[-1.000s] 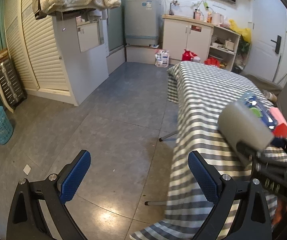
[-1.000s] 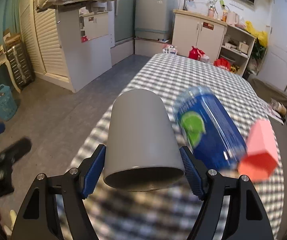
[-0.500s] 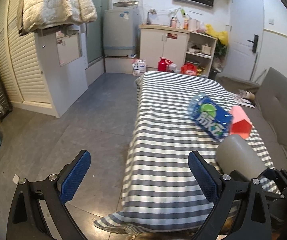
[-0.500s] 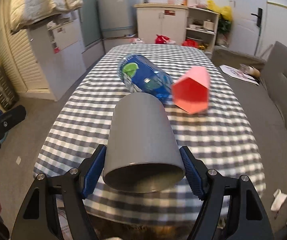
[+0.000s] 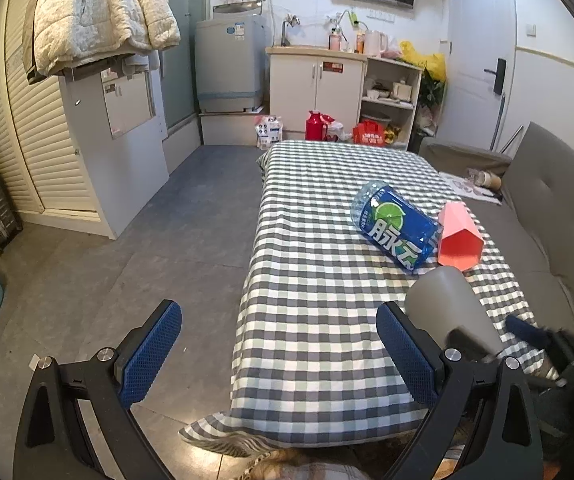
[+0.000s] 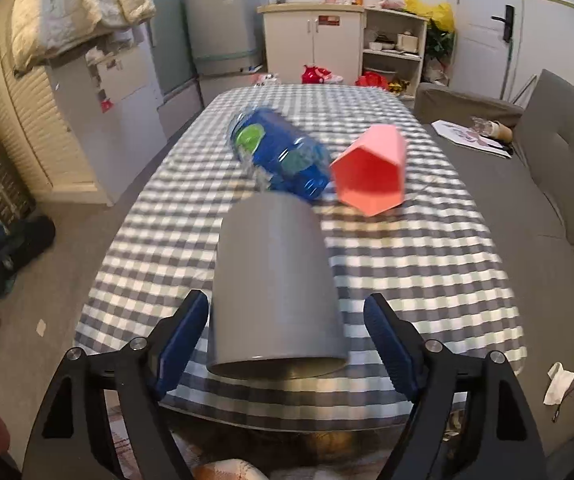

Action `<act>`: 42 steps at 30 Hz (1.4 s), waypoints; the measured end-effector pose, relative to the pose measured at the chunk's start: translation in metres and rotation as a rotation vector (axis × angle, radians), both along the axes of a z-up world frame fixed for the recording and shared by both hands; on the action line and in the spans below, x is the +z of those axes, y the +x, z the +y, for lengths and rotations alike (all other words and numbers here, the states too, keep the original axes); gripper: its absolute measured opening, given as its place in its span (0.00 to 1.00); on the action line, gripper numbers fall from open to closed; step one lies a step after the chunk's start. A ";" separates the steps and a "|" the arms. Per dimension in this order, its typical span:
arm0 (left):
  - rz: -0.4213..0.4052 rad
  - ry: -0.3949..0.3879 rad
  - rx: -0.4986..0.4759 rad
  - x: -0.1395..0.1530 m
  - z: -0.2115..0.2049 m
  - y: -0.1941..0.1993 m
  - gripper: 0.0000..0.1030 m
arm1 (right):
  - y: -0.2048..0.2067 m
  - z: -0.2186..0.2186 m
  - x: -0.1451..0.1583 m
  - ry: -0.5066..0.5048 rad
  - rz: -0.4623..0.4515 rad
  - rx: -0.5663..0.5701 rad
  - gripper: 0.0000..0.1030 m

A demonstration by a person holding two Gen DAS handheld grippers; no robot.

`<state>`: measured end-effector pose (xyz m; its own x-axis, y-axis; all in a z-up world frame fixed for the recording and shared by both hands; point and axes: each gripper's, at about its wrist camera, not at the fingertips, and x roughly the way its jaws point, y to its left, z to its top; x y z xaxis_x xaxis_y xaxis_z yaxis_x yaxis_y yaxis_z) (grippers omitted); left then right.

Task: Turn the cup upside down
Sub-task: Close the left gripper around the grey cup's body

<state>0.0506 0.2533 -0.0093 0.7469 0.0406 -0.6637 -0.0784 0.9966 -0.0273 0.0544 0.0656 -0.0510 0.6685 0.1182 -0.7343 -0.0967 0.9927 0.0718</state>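
Right gripper (image 6: 287,340) pads straddle grey cup (image 6: 275,292), small gaps visible, grip uncertain; cup mouth at 6 o'clock, above checkered table (image 6: 427,264). Left gripper (image 5: 279,352) jaws spread, empty. Mid-flip; next: tip mouth down, set on cloth.

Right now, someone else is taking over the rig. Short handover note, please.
Left gripper: open, empty.
Right gripper: grey cup sits between its fingers, tilted over the near end of the table, mouth toward the camera. A gap shows at one pad, so the grip is unclear.
Blue bottle and pink cup lie on their sides beyond it.
Done: cup partly turned.
Left: finish the turn, then set it mouth down.
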 end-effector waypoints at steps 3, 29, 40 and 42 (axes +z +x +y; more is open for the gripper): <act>0.009 -0.036 -0.022 0.006 -0.010 -0.002 0.98 | -0.009 -0.012 0.021 0.015 -0.041 -0.013 0.84; 0.300 -0.038 -0.160 -0.019 -0.119 0.081 0.98 | -0.002 -0.116 0.033 -0.063 -0.076 -0.099 0.89; 0.442 -0.117 -0.213 -0.048 -0.129 0.112 0.96 | 0.029 -0.126 0.000 -0.031 -0.031 -0.127 0.89; 0.466 -0.134 -0.226 -0.053 -0.132 0.113 0.96 | 0.031 -0.130 -0.003 -0.024 -0.020 -0.137 0.89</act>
<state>0.1631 0.1218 -0.0623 0.3518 -0.1954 -0.9154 0.1039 0.9801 -0.1693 0.0850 -0.0649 -0.0542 0.6915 0.0071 -0.7223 0.0389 0.9981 0.0470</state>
